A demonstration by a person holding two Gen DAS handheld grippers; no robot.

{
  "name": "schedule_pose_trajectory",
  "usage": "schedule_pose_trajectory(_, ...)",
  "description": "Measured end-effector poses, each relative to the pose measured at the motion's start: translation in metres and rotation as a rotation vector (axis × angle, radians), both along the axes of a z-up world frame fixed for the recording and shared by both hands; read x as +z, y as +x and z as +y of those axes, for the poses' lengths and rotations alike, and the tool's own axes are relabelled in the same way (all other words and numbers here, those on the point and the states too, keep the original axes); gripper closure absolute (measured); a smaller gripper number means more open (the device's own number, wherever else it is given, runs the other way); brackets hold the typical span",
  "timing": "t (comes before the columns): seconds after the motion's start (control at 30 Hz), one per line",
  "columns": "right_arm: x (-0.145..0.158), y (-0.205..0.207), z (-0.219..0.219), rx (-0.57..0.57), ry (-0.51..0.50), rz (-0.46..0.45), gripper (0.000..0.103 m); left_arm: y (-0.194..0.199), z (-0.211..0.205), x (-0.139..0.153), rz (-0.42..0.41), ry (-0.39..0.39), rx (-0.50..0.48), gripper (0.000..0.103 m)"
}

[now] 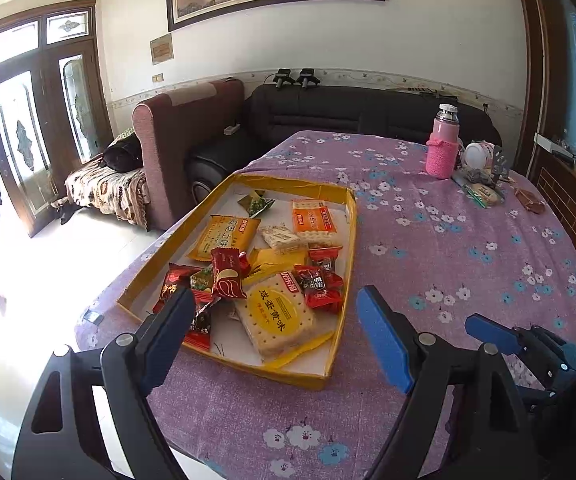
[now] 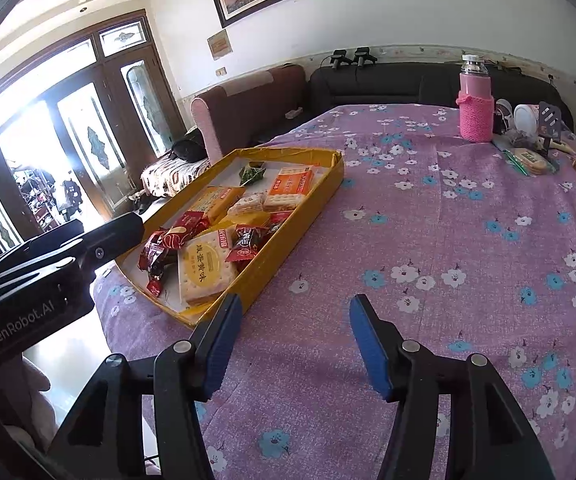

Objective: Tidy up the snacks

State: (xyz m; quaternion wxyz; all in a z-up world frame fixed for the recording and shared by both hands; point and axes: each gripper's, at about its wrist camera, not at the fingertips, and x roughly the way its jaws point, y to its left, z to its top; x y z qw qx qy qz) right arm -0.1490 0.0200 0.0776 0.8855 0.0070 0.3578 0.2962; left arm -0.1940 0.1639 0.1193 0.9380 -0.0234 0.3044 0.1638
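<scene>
Left wrist view: low over near table edge, facing the yellow tray (image 1: 344,248) close ahead. Right wrist view: further right, facing across purple tablecloth (image 2: 428,248). Both share tray, pink bottle (image 1: 442,148), sofa, doors.

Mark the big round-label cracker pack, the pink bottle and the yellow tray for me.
Cracker pack (image 1: 275,317), left wrist view: on its round yellow label.
Pink bottle (image 2: 475,118), right wrist view: on its knitted sleeve.
Yellow tray (image 2: 288,240), right wrist view: on its outer side wall.

"GenRobot.AI" marks the left gripper's body (image 2: 27,292); "咸蛋黄味" labels a cracker packet (image 1: 277,316) in the yellow tray (image 1: 350,240).
</scene>
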Motion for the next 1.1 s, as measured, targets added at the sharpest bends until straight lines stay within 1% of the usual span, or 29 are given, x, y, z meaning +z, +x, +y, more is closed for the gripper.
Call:
schedule_pose_trajectory(0.23,-0.001,0.0,0.003,0.006,-0.007,0.002,0.045,0.0,-0.002,0.001,-0.01,-0.002,-0.001,0.019)
schedule_pose_trajectory(0.33,0.0,-0.002,0.004,0.009,-0.01,-0.003,0.045,-0.002,-0.002,0.004,-0.033,-0.002,0.003,0.019)
schedule_pose_trajectory(0.4,0.001,-0.003,0.006,0.011,-0.012,-0.008,0.045,-0.006,-0.002,0.008,-0.061,0.007,0.01,0.019)
schedule_pose_trajectory(0.53,0.003,-0.006,0.008,0.019,-0.018,-0.018,0.045,-0.024,-0.009,0.022,-0.171,0.087,0.052,0.019)
schedule_pose_trajectory(0.57,0.004,-0.008,0.009,0.022,-0.019,-0.021,0.045,-0.029,-0.011,0.026,-0.197,0.111,0.071,0.015)
schedule_pose_trajectory(0.63,0.006,-0.01,0.01,0.027,-0.022,-0.031,0.045,-0.037,-0.014,0.033,-0.241,0.154,0.108,0.011)
schedule_pose_trajectory(0.7,0.009,-0.014,0.011,0.032,-0.023,-0.04,0.045,-0.043,-0.015,0.036,-0.267,0.17,0.115,0.011)
schedule_pose_trajectory(0.73,0.01,-0.016,0.012,0.034,-0.024,-0.045,0.044,-0.044,-0.015,0.036,-0.27,0.167,0.117,0.011)
schedule_pose_trajectory(0.8,0.011,-0.019,0.013,0.036,-0.024,-0.053,0.042,-0.046,-0.012,0.034,-0.266,0.136,0.112,0.011)
schedule_pose_trajectory(0.87,0.012,-0.022,0.014,0.043,-0.025,-0.058,0.042,-0.047,-0.008,0.03,-0.262,0.101,0.109,0.011)
schedule_pose_trajectory(1.0,0.015,-0.028,0.017,0.061,-0.038,-0.083,0.042,-0.048,-0.006,0.024,-0.256,0.062,0.113,0.011)
schedule_pose_trajectory(1.1,0.016,-0.034,0.019,0.077,-0.04,-0.099,0.04,-0.045,-0.002,0.021,-0.234,-0.004,0.084,0.011)
